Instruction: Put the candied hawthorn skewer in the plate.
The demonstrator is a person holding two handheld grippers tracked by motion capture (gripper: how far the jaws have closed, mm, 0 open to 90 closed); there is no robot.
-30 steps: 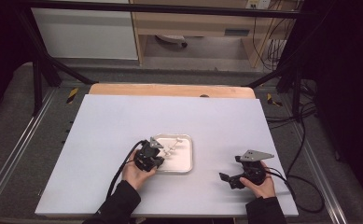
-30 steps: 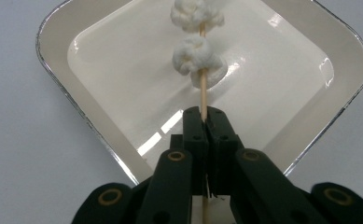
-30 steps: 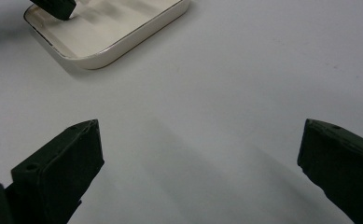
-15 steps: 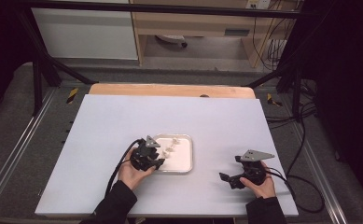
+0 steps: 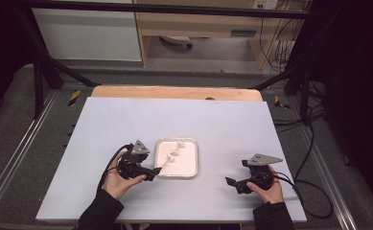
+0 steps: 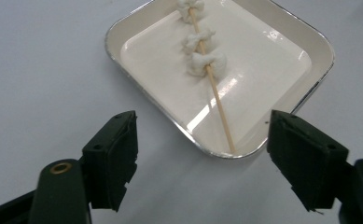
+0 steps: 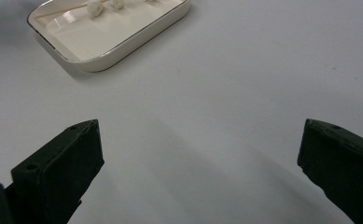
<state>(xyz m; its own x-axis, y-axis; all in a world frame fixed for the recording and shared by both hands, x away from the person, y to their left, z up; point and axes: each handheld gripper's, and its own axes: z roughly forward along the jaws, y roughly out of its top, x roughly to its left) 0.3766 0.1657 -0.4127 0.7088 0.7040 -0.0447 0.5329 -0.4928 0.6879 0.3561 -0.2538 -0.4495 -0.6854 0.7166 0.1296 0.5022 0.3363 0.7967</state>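
A white rectangular tray (image 5: 190, 160) (image 6: 319, 51) (image 7: 137, 35) with a metal rim lies near the table's middle. In it rests a thin wooden skewer (image 6: 219, 109) (image 5: 164, 164) threaded with three white dumpling-like pieces (image 6: 207, 63) (image 5: 173, 154) (image 7: 94, 7). My left gripper (image 5: 151, 173) (image 6: 202, 158) sits just off the tray's near left corner, open, its jaws standing either side of the skewer's bare end without touching it. My right gripper (image 5: 232, 183) (image 7: 200, 172) hovers over bare table to the right of the tray, open and holding nothing.
The pale table top (image 5: 126, 124) has a wooden strip (image 5: 174, 92) along its far edge. Metal rails (image 5: 26, 148) run down both sides. Cables (image 5: 313, 143) trail off to the right, and a shelf unit (image 5: 203, 28) stands beyond the table.
My left gripper has drawn back from over the tray to its near left corner and has let go of the skewer. The right gripper has stayed put.
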